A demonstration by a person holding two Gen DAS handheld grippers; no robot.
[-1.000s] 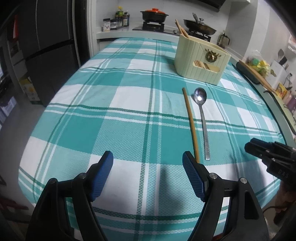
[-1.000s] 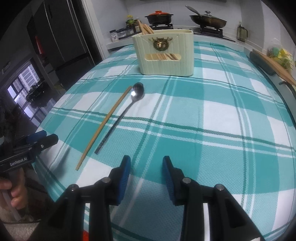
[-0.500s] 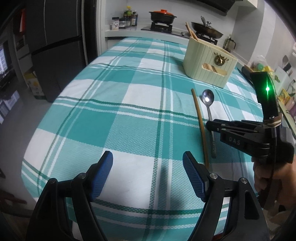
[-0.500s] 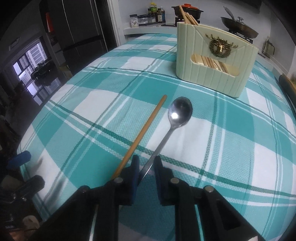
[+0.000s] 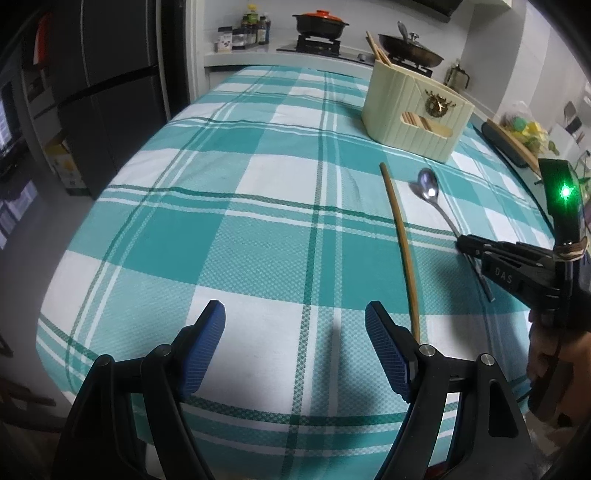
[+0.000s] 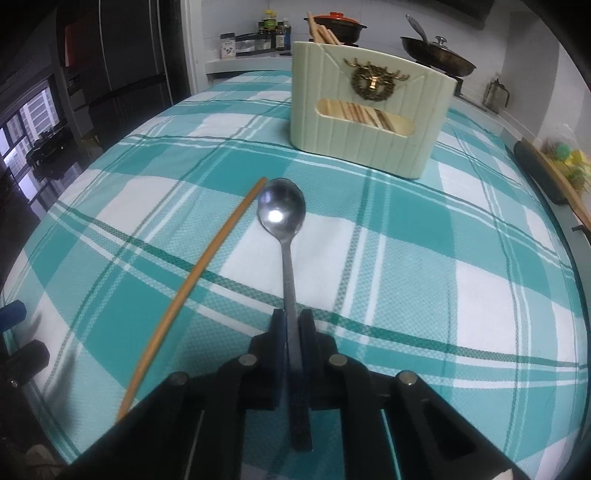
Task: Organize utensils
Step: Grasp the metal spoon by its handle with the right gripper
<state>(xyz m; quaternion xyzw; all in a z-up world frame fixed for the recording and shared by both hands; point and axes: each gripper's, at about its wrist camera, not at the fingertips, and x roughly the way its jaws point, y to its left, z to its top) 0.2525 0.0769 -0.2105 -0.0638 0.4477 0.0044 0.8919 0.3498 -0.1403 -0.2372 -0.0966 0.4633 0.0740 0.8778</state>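
Since the earlier frames the right gripper (image 6: 291,325) has travelled from bare cloth onto the spoon (image 6: 282,214) and narrowed from a moderate gap to a clamp on the handle; the left gripper (image 5: 295,332) has kept its place and its spread. Right wrist view: the spoon's handle runs from the pads at 6 o'clock up to the bowl at centre, bowl facing up, its tip pointing toward 12 o'clock. The handle's end projects back past the pads toward the camera. A single wooden chopstick (image 6: 199,273) lies on the checked cloth of the bench (image 6: 443,258), just beside the spoon at its 9 o'clock, apart from it, its far end level with the bowl. The cream utensil holder (image 6: 365,122) stands upright at 12 o'clock beyond the spoon, with more chopsticks (image 6: 321,33) rising from its rear compartment and flat wooden pieces visible through its front slot. Left wrist view: the left gripper's blue pads stand wide, nothing between them, over bare cloth; the right gripper appears at 3 o'clock, held by a hand (image 5: 550,362), its tips closed on the spoon's handle.
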